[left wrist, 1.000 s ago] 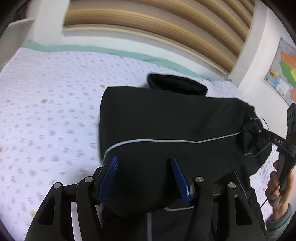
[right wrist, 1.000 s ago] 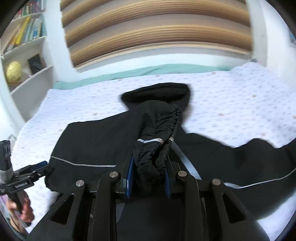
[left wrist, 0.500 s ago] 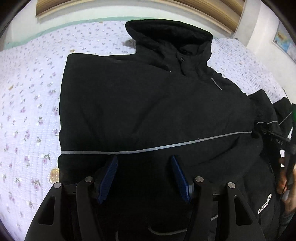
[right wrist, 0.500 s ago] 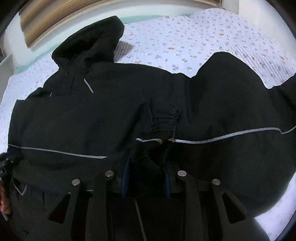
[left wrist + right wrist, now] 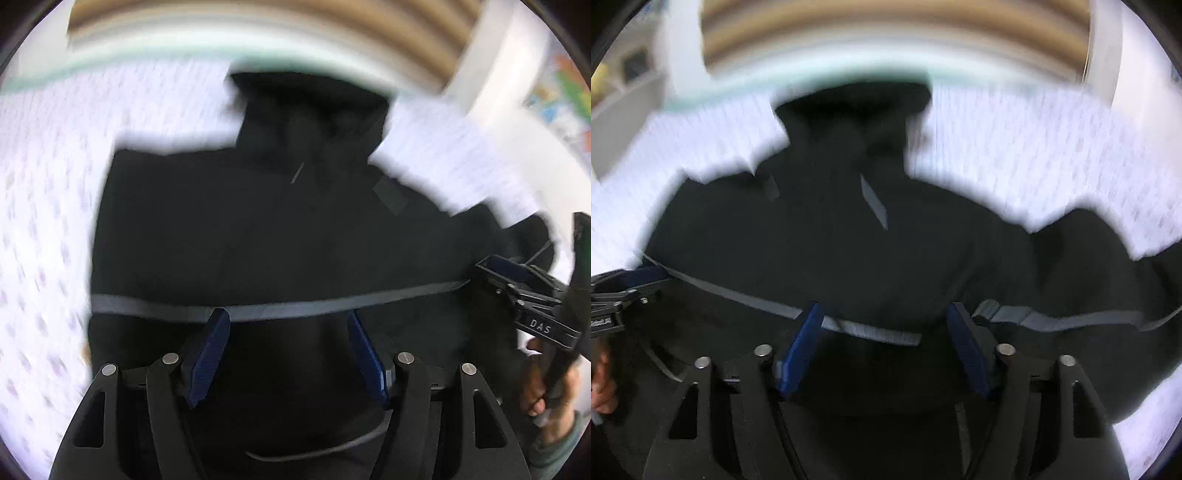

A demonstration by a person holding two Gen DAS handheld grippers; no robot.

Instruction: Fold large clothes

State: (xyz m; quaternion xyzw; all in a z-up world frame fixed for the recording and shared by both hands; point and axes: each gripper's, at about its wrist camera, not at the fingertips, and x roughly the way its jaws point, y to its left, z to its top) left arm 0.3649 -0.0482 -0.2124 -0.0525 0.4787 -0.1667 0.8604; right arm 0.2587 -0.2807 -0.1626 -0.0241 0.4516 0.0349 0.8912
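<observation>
A large black hooded jacket point(image 5: 258, 229) with a grey reflective stripe lies spread on the bed, hood at the far side; it also fills the right wrist view point(image 5: 886, 251). My left gripper point(image 5: 288, 321) is open just above the jacket's lower part, nothing between its blue pads. My right gripper point(image 5: 886, 314) is open over the jacket, its pads apart at the stripe. The right gripper also shows at the right edge of the left wrist view point(image 5: 517, 280). Both views are blurred by motion.
The bed has a white sheet with small flowers point(image 5: 44, 206) around the jacket. A wooden slatted headboard point(image 5: 886, 33) stands behind. A shelf point(image 5: 624, 74) is at the far left and a wall map point(image 5: 557, 85) at the right.
My right gripper has opened and let go of the black sleeve it was shut on. Both cameras have tilted up and pulled back. The sleeve now lies on the jacket.
</observation>
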